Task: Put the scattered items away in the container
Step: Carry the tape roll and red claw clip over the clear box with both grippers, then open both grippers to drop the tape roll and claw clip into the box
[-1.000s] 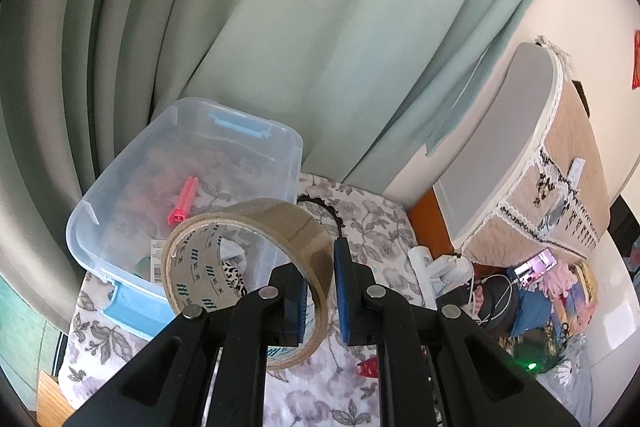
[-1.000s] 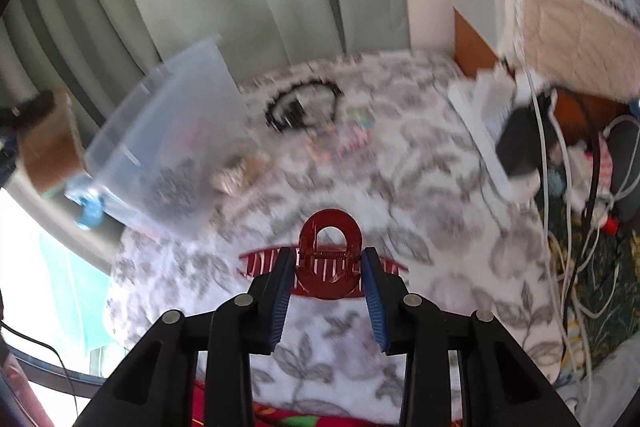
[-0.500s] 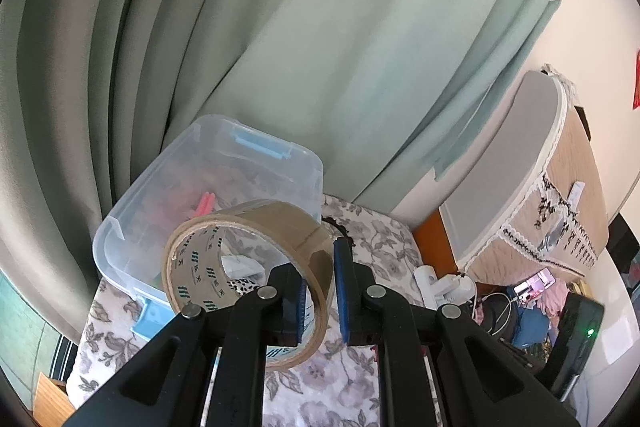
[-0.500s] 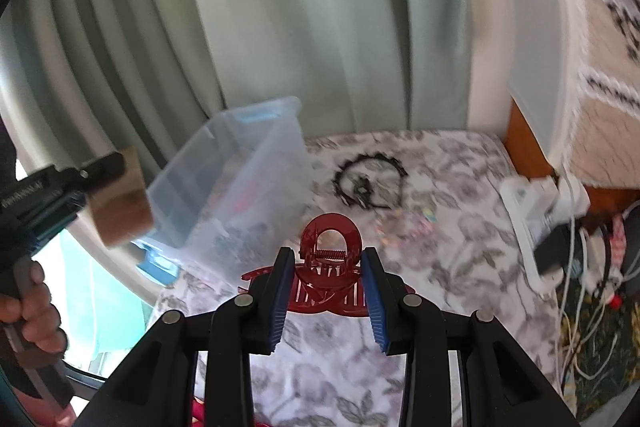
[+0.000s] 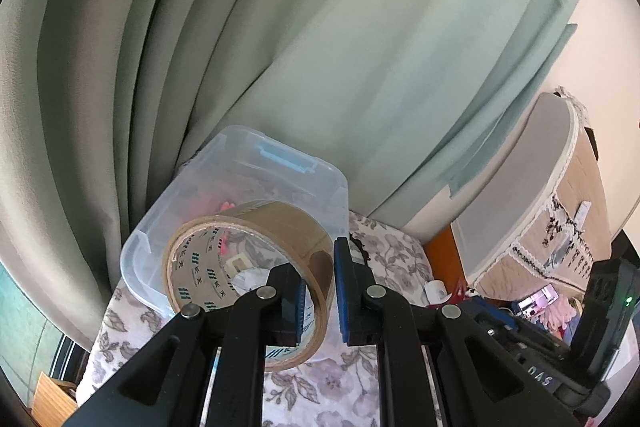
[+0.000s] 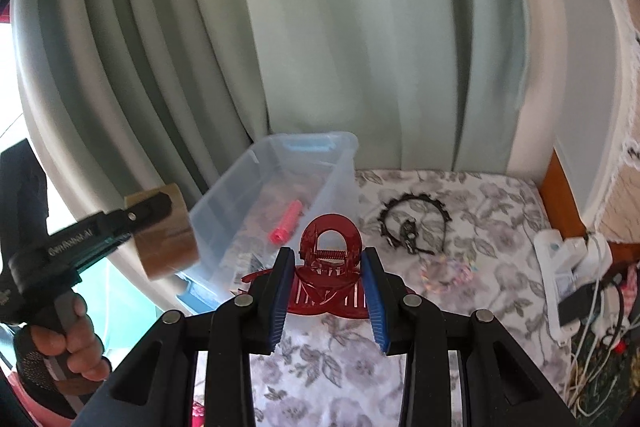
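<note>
My left gripper (image 5: 320, 291) is shut on the wall of a brown tape roll (image 5: 256, 259), held in the air just in front of the clear plastic bin (image 5: 248, 163). From the right wrist view the same tape roll (image 6: 166, 231) hangs left of the bin (image 6: 340, 147), carried by the left gripper (image 6: 148, 205) in a person's hand (image 6: 70, 343). My right gripper (image 6: 328, 287) is shut on a dark red hair claw clip (image 6: 330, 263) above the floral cloth, near the bin's front corner. A pink tube (image 6: 286, 221) lies inside the bin.
A black spiked headband (image 6: 412, 223) and a pastel bead bracelet (image 6: 448, 273) lie on the floral cloth (image 6: 480, 199). A white power strip with cables (image 6: 568, 267) sits at the right edge. Green curtains (image 6: 320, 27) hang behind the bin. A padded headboard (image 5: 532, 203) stands right.
Both grippers rose and drew nearer to the bin. The tape roll moved right toward the bin's near edge. The red clip lifted well off the cloth and swung toward the bin.
</note>
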Demonstrator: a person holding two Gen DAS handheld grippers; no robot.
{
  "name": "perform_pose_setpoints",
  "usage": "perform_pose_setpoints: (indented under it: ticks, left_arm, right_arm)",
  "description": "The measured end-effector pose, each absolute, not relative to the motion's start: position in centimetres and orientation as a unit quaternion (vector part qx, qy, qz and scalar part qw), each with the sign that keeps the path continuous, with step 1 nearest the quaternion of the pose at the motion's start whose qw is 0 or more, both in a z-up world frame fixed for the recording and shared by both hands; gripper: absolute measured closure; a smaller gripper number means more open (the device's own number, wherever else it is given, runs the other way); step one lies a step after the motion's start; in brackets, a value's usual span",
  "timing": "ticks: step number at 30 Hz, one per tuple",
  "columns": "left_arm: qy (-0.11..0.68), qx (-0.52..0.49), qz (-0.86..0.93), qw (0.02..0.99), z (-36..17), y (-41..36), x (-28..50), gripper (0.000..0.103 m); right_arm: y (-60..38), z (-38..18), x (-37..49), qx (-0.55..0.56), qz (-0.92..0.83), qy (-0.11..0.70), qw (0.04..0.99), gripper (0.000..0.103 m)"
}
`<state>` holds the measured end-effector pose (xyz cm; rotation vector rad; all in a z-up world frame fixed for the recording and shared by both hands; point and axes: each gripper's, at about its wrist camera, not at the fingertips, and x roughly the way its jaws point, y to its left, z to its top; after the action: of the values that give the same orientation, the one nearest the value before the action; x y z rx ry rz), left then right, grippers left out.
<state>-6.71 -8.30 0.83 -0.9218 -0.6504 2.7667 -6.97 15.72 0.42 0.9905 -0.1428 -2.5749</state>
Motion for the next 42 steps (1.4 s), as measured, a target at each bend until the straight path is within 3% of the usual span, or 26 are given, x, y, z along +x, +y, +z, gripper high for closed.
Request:
perform_pose_setpoints:
  ticks: [33,42]
  left_arm:
    - [-0.225,-0.326,0.917,0.050,-1.7,-12.6,-11.2,0.091]
    - [-0.225,-0.343,0.911,0.042,-2.8,-13.0,-12.5,0.085]
  right_arm:
    - [9.2,2.7,-13.9,0.337,-0.908,-0.016,0.248,0.066]
    - [7.2,1.4,-16.0,0.352,-0.899,-0.011,0.259,0.066]
